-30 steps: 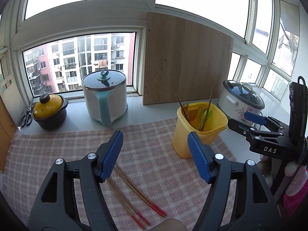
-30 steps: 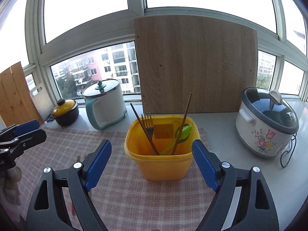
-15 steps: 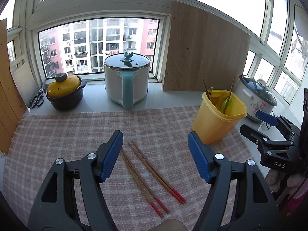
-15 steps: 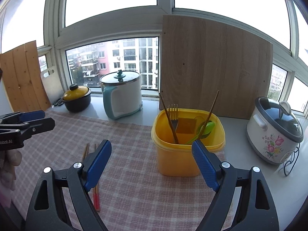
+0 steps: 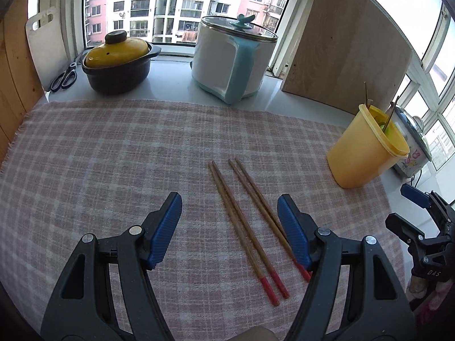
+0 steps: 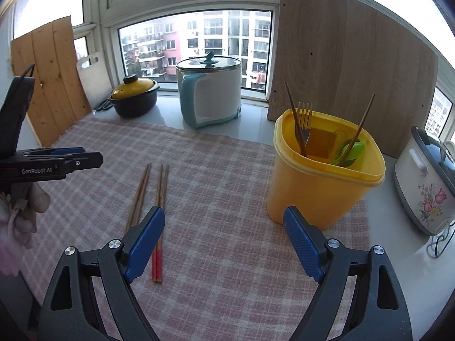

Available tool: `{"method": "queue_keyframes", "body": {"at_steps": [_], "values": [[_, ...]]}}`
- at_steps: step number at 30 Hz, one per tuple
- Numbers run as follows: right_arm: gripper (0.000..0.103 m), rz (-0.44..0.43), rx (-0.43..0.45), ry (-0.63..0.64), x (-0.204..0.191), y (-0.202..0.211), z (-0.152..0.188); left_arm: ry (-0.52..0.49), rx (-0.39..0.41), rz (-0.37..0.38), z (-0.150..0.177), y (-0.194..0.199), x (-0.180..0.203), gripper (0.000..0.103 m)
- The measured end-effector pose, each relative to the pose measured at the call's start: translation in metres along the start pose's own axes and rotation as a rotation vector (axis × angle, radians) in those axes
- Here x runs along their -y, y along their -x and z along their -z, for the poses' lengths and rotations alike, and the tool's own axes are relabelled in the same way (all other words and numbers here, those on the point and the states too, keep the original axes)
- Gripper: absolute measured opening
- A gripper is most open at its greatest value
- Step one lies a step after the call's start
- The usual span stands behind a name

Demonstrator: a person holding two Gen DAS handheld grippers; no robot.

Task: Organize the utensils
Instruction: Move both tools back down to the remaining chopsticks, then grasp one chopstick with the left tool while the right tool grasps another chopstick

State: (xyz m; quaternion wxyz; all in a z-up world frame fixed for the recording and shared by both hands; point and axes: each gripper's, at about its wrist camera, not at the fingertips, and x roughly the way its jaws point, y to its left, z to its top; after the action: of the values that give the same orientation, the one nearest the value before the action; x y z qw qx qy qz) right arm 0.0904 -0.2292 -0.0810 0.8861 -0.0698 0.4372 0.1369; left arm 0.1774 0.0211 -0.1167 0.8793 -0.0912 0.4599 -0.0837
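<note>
I count four chopsticks loose mid-cloth; the yellow bin at its right edge holds, I think, a fork and more. My left gripper and right gripper gape empty.

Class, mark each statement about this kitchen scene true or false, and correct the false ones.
1. Four chopsticks lie flat on the checked cloth. True.
2. The left gripper is clamped on a chopstick. False: its jaws are open and hold nothing.
3. The yellow container already holds a fork. True.
4. The yellow container lies tipped on its side. False: it stands upright.
5. The right gripper is holding the fork. False: it is open and empty.
</note>
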Motion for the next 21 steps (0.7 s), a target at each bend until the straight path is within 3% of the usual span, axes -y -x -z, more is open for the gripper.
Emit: {"method": "queue_keyframes", "body": {"at_steps": [4,14,16,21], "values": [[0.085,-0.029,-0.051,-0.003,-0.006,-0.013,0.006,0.018,-0.048,-0.007,0.009,-0.02,-0.005,0.065],[0.085,-0.057,-0.112,-0.026,-0.015,-0.036,0.012,0.021,-0.115,-0.018,0.028,-0.057,0.002,0.035],[0.084,-0.063,-0.12,-0.031,-0.015,-0.04,0.013,0.021,-0.116,-0.015,0.03,-0.06,0.004,0.034],[0.069,-0.087,-0.146,-0.037,-0.02,-0.05,0.012,0.017,-0.118,-0.02,0.03,-0.069,0.007,0.023]]}}
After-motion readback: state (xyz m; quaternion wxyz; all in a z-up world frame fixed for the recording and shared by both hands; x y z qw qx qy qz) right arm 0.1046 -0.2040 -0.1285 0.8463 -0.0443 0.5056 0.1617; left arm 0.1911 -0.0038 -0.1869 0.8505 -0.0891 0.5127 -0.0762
